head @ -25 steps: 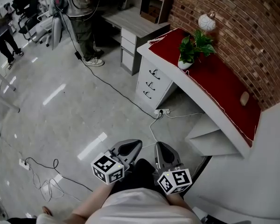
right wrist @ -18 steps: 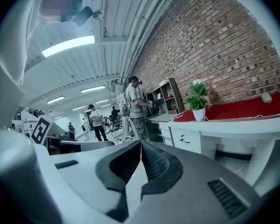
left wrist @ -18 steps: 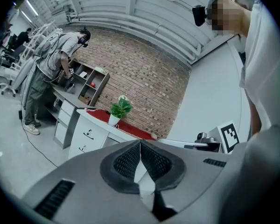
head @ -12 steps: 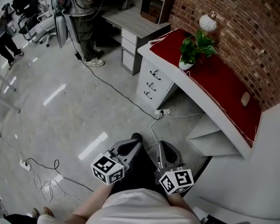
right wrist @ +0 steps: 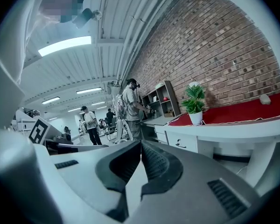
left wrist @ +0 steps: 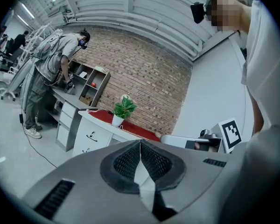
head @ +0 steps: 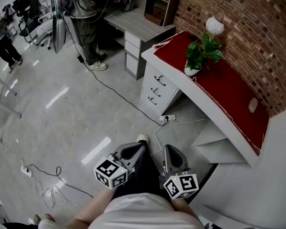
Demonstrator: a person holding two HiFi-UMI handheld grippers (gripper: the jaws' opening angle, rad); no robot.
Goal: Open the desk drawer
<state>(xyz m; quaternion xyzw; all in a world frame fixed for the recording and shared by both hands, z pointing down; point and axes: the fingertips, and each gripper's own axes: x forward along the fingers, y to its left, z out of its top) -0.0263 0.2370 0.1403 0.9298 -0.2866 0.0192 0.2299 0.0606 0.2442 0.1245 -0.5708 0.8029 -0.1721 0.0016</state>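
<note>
The white desk (head: 196, 98) with a red cloth top stands along the brick wall. Its drawer unit (head: 156, 89) has three drawers with dark handles, all closed; it also shows in the left gripper view as the drawer unit (left wrist: 89, 137) and in the right gripper view as the drawer unit (right wrist: 181, 143). My left gripper (head: 135, 148) and right gripper (head: 169, 150) are held side by side low in the head view, well short of the desk. Both are shut and hold nothing: the left gripper (left wrist: 140, 142) and the right gripper (right wrist: 141, 143) show their pads pressed together.
A potted plant (head: 199, 56), a white globe (head: 214, 25) and a mouse (head: 253, 105) sit on the red cloth. A power strip with cables (head: 164, 119) lies on the floor before the desk. A person (head: 88, 13) stands at a second grey desk (head: 136, 26). A cable coil (head: 45, 187) lies at left.
Both grippers have drifted slightly forward toward the desk with the person's step; a shoe now shows ahead of the left gripper. The jaws stay shut.
</note>
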